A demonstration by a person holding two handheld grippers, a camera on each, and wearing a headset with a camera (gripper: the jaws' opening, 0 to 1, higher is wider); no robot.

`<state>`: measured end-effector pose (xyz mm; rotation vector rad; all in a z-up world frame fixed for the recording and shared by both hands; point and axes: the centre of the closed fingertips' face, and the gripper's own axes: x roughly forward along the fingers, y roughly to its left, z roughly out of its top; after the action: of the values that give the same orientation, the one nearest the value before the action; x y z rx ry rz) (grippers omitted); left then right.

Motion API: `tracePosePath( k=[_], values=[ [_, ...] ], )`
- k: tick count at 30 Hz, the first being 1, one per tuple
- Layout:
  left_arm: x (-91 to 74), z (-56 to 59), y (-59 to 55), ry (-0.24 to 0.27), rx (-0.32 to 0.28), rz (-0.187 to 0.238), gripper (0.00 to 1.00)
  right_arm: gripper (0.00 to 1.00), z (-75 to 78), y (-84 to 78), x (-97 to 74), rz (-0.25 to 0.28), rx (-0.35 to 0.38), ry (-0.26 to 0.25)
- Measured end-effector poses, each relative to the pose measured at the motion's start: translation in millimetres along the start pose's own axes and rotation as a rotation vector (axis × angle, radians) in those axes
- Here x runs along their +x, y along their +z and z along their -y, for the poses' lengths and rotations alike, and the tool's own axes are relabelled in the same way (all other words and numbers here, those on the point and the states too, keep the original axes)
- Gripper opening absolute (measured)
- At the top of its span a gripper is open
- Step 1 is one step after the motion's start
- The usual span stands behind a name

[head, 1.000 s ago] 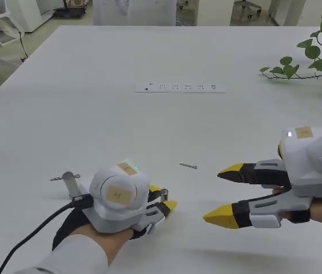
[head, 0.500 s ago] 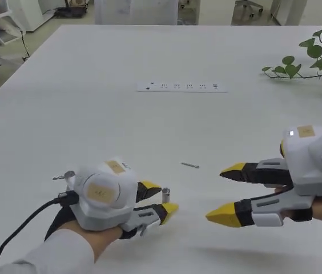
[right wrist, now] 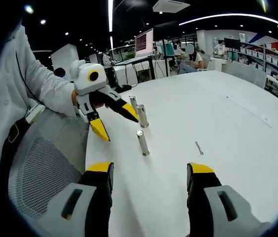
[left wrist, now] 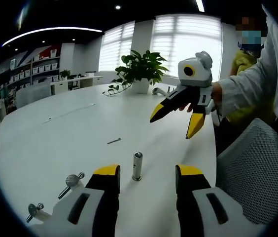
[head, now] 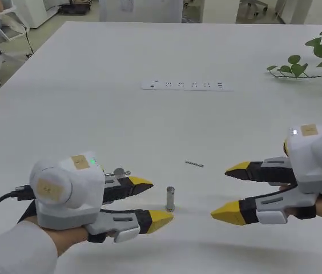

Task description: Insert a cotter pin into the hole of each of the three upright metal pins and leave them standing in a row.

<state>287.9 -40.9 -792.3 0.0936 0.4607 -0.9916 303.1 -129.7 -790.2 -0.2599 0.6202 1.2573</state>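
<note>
In the head view the left gripper (head: pixel 151 200) sits at the lower left of the frame, its jaws spread wide and holding nothing. One pin (head: pixel 170 198) stands upright on the white tabletop (head: pixel 92 103) just right of the yellow jaw tips, not touching them. The right gripper (head: pixel 230 190) enters from the right edge, jaws also wide and empty. Its tips point left toward the pin, with bare tabletop between. A loose cotter pin (head: pixel 194 164) lies flat a little above and right of the pin in the frame, between the two grippers and touching neither. Two more pins (head: pixel 118 172) peek out behind the left gripper's upper jaw, mostly hidden. A power strip (head: pixel 186 85) lies at upper centre and a plant (head: pixel 315 54) reaches in at the upper right.

In the left gripper view the pin (left wrist: pixel 137 166) stands at centre, just beyond the open jaws and in line with the gap between them. The cotter pin (left wrist: pixel 113 141) lies above and left of it. The two more pins (left wrist: pixel 71 180) are at the lower left beside the left-hand jaw, and each seems to carry a wire loop at its top. The right gripper (left wrist: pixel 175 123) hangs open at the upper right.

In the right gripper view the pin (right wrist: pixel 142 142) stands near centre above the open jaws, with the cotter pin (right wrist: pixel 198 147) to its right. The left gripper (right wrist: pixel 117 123) is at the upper left, with the two more pins (right wrist: pixel 141 116) upright just beside one jaw tip.
</note>
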Motion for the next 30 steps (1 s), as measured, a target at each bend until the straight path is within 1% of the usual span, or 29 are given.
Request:
tracePosePath(
  k=[3, 6, 9, 14, 16, 17, 19, 20, 22, 26, 28, 30],
  values=[
    [-8.5, 8.2, 3.4, -0.048, -0.002, 0.012, 0.48, 0.63, 4.2, -2.2, 1.8, -0.014, 0.000, -0.004],
    [-18.1, 12.1, 3.8, -0.068, 0.016, 0.017, 0.51, 0.62, 9.8, -3.9, 3.7, -0.030, 0.001, -0.010],
    [-24.2, 15.6, 3.0, -0.071, 0.009, 0.017, 0.52, 0.60, 19.0, -5.9, 6.5, -0.056, -0.008, -0.022],
    [-33.0, 15.2, 3.9, -0.054, -0.018, 0.034, 0.51, 0.54, 34.9, -6.7, 13.7, -0.095, -0.025, -0.040],
    [-35.0, 13.3, 3.1, -0.044, -0.017, 0.038, 0.51, 0.50, 43.9, -7.9, 17.3, -0.125, -0.047, -0.056],
    [-36.1, 11.7, 3.0, -0.038, -0.027, 0.041, 0.50, 0.48, 46.7, -7.9, 19.0, -0.133, -0.054, -0.058],
    [-38.1, 9.6, 4.1, -0.029, -0.036, 0.052, 0.50, 0.47, 51.2, -5.9, 23.4, -0.137, -0.049, -0.056],
    [-38.7, 8.7, 4.4, -0.025, -0.036, 0.055, 0.49, 0.46, 55.3, -5.3, 26.3, -0.147, -0.053, -0.058],
    [-40.1, 7.4, 4.3, -0.019, -0.036, 0.056, 0.49, 0.43, 60.5, -3.9, 29.7, -0.159, -0.064, -0.062],
    [-43.1, 6.6, 3.0, -0.022, -0.040, 0.058, 0.49, 0.37, 73.2, -0.5, 40.0, -0.193, -0.086, -0.068],
    [-44.0, 7.0, 2.7, -0.028, -0.041, 0.060, 0.49, 0.36, 76.0, -0.3, 43.8, -0.207, -0.082, -0.062],
    [-44.7, 7.4, 2.7, -0.033, -0.040, 0.061, 0.48, 0.35, 81.0, -2.4, 47.3, -0.236, -0.074, -0.069]
  ],
)
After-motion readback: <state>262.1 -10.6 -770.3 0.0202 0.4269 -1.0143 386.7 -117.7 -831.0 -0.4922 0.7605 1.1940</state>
